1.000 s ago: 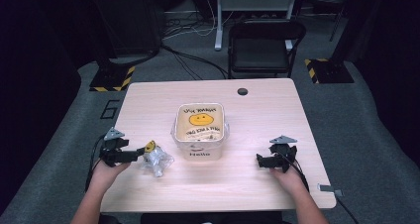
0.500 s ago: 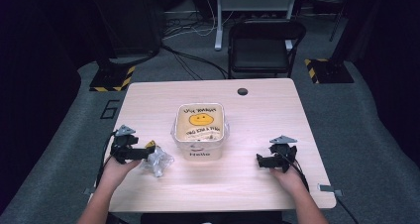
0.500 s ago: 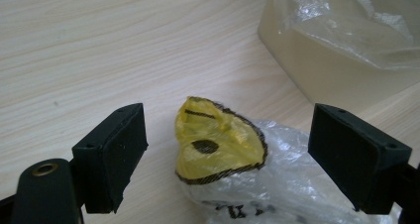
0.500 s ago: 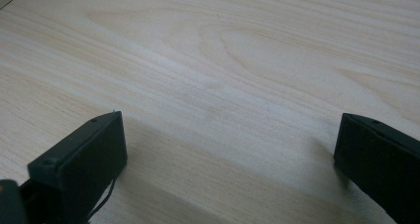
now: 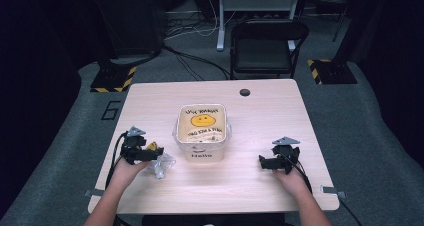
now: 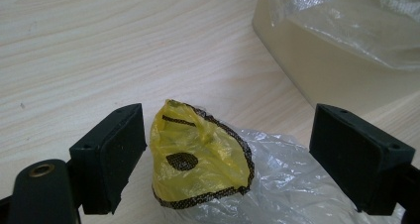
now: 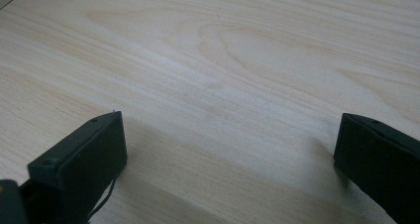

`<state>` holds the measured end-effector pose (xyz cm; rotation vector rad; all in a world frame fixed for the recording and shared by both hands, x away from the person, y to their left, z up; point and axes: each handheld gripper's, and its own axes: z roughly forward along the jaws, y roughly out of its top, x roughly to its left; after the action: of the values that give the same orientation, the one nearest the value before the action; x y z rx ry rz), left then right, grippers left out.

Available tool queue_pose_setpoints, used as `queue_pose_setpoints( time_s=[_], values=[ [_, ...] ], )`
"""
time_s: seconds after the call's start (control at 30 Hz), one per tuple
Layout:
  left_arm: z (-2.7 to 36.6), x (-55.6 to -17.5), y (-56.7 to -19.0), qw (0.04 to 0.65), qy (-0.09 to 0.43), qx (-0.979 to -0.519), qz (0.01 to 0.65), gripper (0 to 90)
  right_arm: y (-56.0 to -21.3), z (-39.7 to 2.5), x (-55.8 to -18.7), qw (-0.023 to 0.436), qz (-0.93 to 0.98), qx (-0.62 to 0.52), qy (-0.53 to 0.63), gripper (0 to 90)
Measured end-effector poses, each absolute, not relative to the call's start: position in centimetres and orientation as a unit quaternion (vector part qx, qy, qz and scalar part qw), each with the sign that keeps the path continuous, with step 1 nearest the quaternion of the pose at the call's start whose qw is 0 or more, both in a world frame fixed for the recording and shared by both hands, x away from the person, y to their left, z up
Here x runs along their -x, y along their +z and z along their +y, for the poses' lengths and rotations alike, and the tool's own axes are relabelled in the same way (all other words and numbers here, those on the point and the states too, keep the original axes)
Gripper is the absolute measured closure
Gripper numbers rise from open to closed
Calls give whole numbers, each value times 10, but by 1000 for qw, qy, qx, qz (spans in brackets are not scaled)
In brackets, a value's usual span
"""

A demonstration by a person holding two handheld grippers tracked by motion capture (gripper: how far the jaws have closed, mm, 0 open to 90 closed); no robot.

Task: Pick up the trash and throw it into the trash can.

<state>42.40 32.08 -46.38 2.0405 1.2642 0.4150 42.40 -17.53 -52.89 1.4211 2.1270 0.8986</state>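
Pale wooden desk (image 5: 240, 181) carries the left claw (image 6: 225, 154), shifted slightly forward, gaping wide around a crumpled yellow-and-clear bag (image 6: 198, 157), while the right claw (image 7: 230, 159) rests low, spread apart, empty.

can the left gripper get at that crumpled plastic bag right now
Probably yes. The left gripper has its jaws open either side of the crumpled plastic bag, with nothing between them and it.
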Motion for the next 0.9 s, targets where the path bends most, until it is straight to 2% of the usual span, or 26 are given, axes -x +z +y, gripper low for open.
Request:
queue_pose_setpoints(
  time_s=[0.53, 0.9],
  values=[
    [337, -409, -476, 344, 146, -789, 487, 127, -529, -175, -424, 214, 767, -512, 323, 0],
    [324, -409, -486, 331, 136, -808, 469, 191, -529, -175, -424, 214, 768, -510, 324, 0]
  ],
)
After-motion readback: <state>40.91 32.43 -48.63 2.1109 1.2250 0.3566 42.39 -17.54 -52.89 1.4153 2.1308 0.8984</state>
